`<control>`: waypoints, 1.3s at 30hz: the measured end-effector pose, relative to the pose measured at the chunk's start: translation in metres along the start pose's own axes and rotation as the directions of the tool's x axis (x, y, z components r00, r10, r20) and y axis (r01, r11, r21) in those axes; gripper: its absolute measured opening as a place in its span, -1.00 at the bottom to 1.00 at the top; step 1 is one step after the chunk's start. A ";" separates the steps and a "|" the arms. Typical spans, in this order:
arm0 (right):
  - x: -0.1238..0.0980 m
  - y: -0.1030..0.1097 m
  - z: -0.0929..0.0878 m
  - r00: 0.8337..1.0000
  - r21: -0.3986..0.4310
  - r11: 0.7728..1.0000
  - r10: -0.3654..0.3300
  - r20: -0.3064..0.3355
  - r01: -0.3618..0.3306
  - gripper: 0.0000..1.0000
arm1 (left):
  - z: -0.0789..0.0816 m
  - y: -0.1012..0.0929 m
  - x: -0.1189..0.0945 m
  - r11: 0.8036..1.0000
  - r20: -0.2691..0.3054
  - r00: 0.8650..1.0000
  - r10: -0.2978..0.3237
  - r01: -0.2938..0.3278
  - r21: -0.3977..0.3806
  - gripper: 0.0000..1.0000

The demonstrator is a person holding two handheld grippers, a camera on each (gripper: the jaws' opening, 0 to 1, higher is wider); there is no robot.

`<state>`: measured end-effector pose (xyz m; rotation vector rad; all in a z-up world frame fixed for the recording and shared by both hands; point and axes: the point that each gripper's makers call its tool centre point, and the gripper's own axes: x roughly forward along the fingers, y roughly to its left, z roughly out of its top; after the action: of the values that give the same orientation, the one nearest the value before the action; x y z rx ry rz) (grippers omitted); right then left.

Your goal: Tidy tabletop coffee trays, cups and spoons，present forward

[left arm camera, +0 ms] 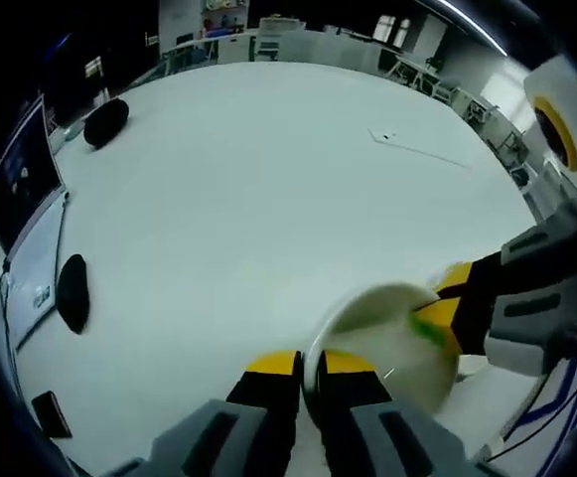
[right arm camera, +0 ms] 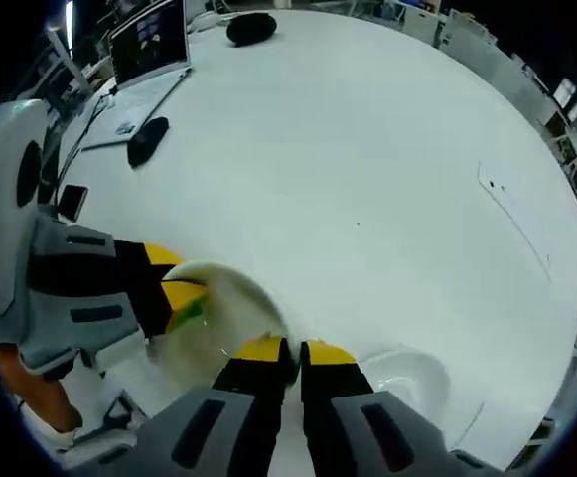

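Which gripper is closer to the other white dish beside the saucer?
Right. Right gripper sits just beside the white dish; left gripper is across the saucer from it.

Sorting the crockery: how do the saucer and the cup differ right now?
The saucer is tilted, gripped at its rim by the left claw and right claw; the cup sits free on the table. The saucer is wide and shallow, the cup deeper. Both are white.
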<state>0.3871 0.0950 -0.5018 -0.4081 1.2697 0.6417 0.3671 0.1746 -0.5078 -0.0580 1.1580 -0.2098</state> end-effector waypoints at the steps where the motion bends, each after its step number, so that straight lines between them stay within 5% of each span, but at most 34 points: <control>1: -0.001 -0.003 -0.003 1.000 0.003 1.000 -0.001 0.000 0.001 -0.87 | 0.000 -0.003 0.001 1.000 -0.002 1.000 -0.002 0.002 0.005 -0.82; 17: -0.027 -0.061 -0.062 0.999 0.118 0.993 -0.024 -0.025 0.027 -0.88 | 0.015 -0.088 0.018 0.990 -0.037 0.998 -0.060 0.064 0.126 -0.82; 26: -0.030 -0.095 -0.077 0.999 0.177 0.984 -0.023 -0.037 0.029 -0.87 | 0.015 -0.127 0.027 0.978 -0.065 0.995 -0.073 0.085 0.192 -0.82; 39: -0.022 -0.119 -0.111 0.998 0.242 0.970 -0.010 -0.054 0.022 -0.87 | 0.008 -0.156 0.047 0.963 -0.097 0.991 -0.089 0.111 0.247 -0.82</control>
<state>0.3774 -0.0687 -0.5169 -0.2333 1.3755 0.4568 0.3715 0.0127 -0.5229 0.1182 1.2057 -0.4517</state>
